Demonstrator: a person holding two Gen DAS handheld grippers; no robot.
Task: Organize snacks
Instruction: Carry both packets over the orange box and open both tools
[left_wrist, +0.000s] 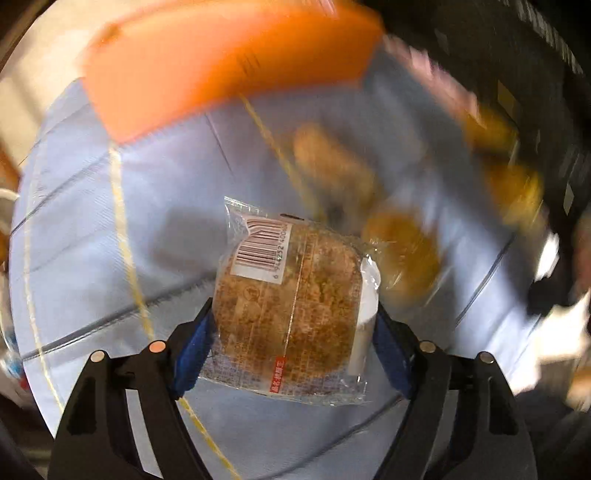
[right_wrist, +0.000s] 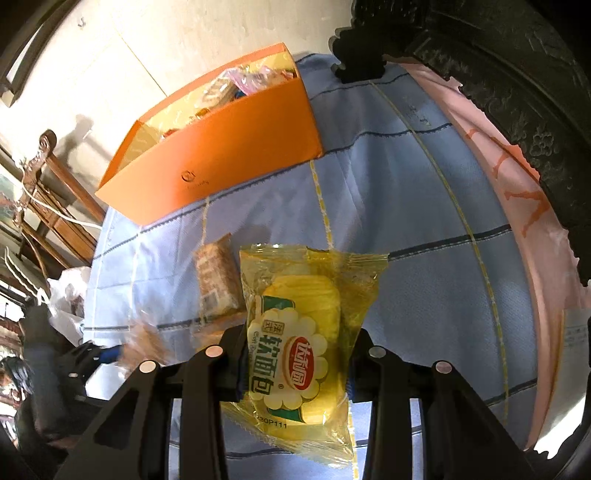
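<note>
My left gripper (left_wrist: 295, 314) is shut on a brown cake in a clear wrapper (left_wrist: 291, 280), barcode side up, its blue pads (left_wrist: 195, 339) pressing both sides. It hangs above the blue checked cloth (left_wrist: 92, 221), with the orange box (left_wrist: 221, 62) blurred beyond it. My right gripper (right_wrist: 300, 339) is shut on a yellow soft-bread packet (right_wrist: 303, 295), held upright over the cloth (right_wrist: 406, 184). The open orange box (right_wrist: 221, 155) stands at the far left of the cloth, with several snack packets (right_wrist: 236, 85) inside. Another wrapped brown cake (right_wrist: 216, 277) lies on the cloth left of the yellow packet.
Several blurred yellow-brown packets (left_wrist: 402, 251) lie on the cloth right of the held cake. Dark carved furniture (right_wrist: 517, 74) and a pink sheet (right_wrist: 517, 206) border the cloth's right side. A wooden chair (right_wrist: 55, 192) and a white plastic bag (right_wrist: 70, 295) stand at the left.
</note>
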